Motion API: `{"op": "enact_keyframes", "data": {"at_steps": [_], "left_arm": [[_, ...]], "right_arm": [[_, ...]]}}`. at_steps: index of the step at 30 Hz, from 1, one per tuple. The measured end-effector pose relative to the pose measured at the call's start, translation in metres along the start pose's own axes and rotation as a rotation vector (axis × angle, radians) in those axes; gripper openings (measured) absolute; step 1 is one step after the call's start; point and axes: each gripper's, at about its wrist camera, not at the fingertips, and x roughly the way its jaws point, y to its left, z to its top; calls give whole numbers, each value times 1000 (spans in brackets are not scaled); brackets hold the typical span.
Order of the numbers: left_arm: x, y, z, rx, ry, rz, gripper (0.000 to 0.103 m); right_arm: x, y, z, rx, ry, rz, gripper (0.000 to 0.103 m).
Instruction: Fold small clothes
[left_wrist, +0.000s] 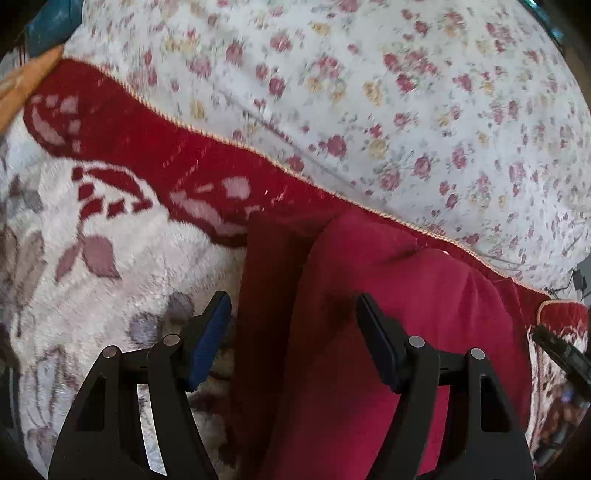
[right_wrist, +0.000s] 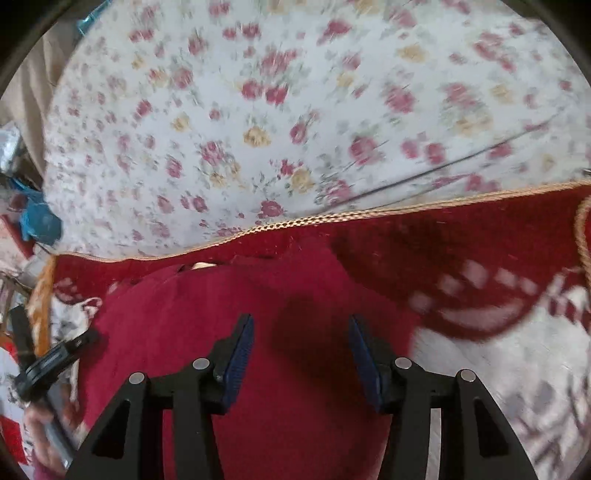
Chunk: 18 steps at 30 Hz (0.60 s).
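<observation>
A small dark red garment (left_wrist: 388, 295) lies on a red and white fleece blanket (left_wrist: 110, 229). A darker fold of it (left_wrist: 269, 295) runs along its left side. My left gripper (left_wrist: 291, 306) is open above the garment's left part, empty. In the right wrist view the same garment (right_wrist: 207, 317) fills the lower middle, with a pale spot at its top edge. My right gripper (right_wrist: 301, 328) is open just above the garment, empty. Each gripper shows at the edge of the other's view, the right one in the left wrist view (left_wrist: 561, 354) and the left one in the right wrist view (right_wrist: 51, 362).
The blanket (right_wrist: 498, 280) has a braided tan edge (right_wrist: 332, 219). Beyond it lies a white sheet with red and yellow flowers (left_wrist: 369, 92), also in the right wrist view (right_wrist: 258, 110). Blue and orange cloth (left_wrist: 40, 44) sits at the far left. Clutter lies at the left edge (right_wrist: 33, 221).
</observation>
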Motion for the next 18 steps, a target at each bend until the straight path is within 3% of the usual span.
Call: {"op": "enact_keyframes", "data": {"at_steps": [4,10,11,12,14,18], "left_arm": [[-14,-7,-4,17,-26,-21,70],[-52,-6,-16,35,-55,-12,70],[-59,-3,-18,29,-63,-2,70],[-67,3,-21,17,-74,6,70],[-76,15,-33,-10,-79,10,70],[-60,26,-55,6,-10,39,70]], "right_arm": [[-43,-7,-31,-20,13,1,51],[-38,5,-74,-60,91,34,48],[-38,10,-80,-109,77,1,41],[-39,15,-82,-155,68,-30,23],[-45,18,-83,-192,67,-50,7],[-51,2,-92,-165,88,-62,7]]}}
